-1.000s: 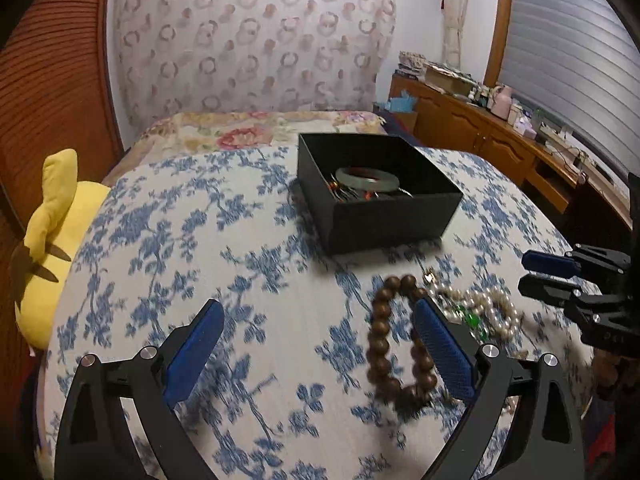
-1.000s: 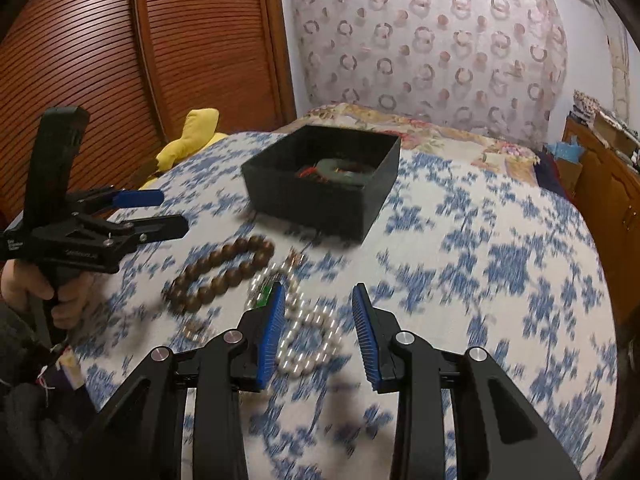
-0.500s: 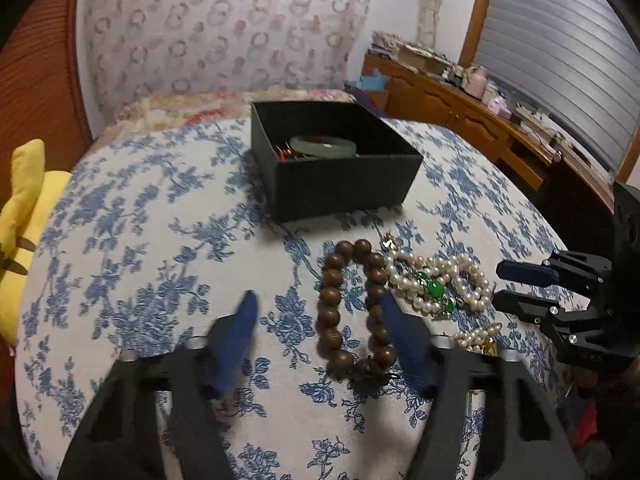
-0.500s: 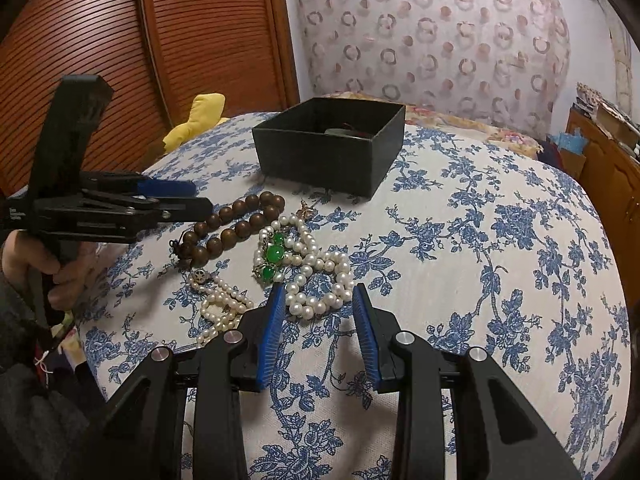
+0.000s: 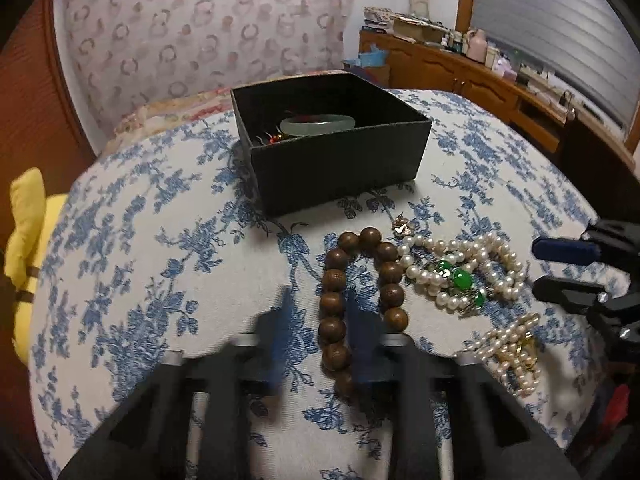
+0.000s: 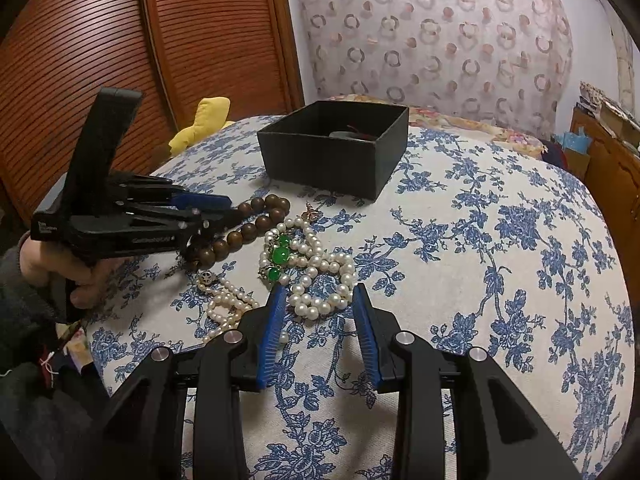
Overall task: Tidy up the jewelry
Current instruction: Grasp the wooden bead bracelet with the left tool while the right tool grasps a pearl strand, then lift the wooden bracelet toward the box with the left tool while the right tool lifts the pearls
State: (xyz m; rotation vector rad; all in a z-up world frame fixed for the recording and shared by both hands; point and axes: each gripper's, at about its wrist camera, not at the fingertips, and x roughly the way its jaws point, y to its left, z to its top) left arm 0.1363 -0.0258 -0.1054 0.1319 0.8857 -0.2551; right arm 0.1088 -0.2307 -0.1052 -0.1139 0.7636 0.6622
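Observation:
A brown wooden bead bracelet (image 5: 362, 280) (image 6: 256, 220) lies on the blue-flowered cloth. My left gripper (image 5: 322, 312) (image 6: 216, 208) is blurred, its jaws narrowed around the bracelet's near left strand; I cannot tell if they grip it. A pearl necklace with green stones (image 5: 460, 276) (image 6: 308, 268) and a small pearl bracelet (image 5: 510, 344) (image 6: 228, 308) lie to the right. My right gripper (image 6: 320, 300) (image 5: 560, 268) is open just short of the pearl necklace. The black box (image 5: 340, 172) (image 6: 332, 156) behind holds a pale jade bangle (image 5: 318, 124).
A yellow plush toy (image 5: 28, 240) (image 6: 200, 124) sits at the left edge of the cloth-covered surface (image 6: 500, 240). A wooden sideboard (image 5: 480, 80) with clutter stands at the far right. A louvred wooden door (image 6: 120, 60) is on the left.
My left gripper moved forward over the wooden bracelet and its jaws closed in from wide open. My right gripper advanced to the pearl necklace.

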